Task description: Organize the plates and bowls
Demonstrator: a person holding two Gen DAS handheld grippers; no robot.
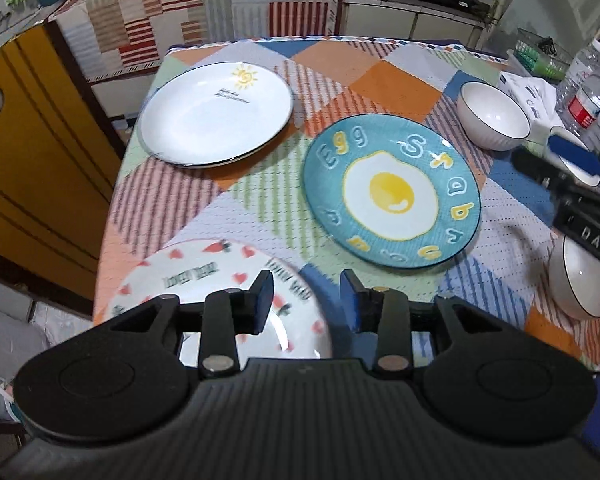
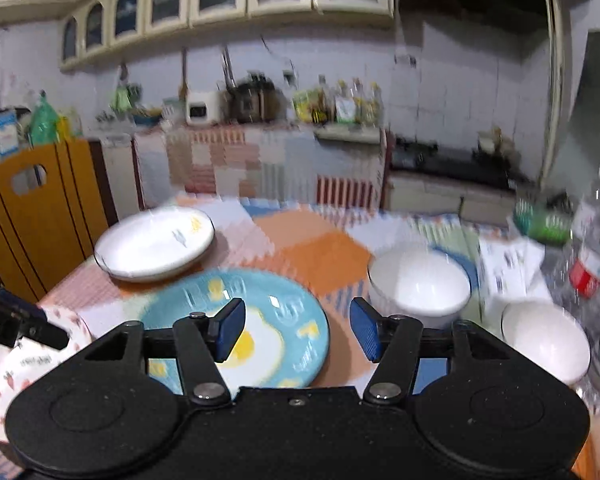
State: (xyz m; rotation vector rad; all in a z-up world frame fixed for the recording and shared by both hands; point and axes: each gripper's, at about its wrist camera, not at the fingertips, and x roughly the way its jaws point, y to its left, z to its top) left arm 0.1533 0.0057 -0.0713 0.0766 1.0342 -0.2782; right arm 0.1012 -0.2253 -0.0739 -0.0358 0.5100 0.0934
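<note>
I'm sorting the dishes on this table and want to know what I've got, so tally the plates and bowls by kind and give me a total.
Plates: 3, the white sun plate, the blue egg plate and the strawberry plate.
White bowls: 3, one far, one near, one mostly hidden behind the right tool.
Total: 6

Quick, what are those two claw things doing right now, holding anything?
Left gripper: open, holding nothing, above the strawberry plate.
Right gripper: open, holding nothing, above the egg plate.
</note>
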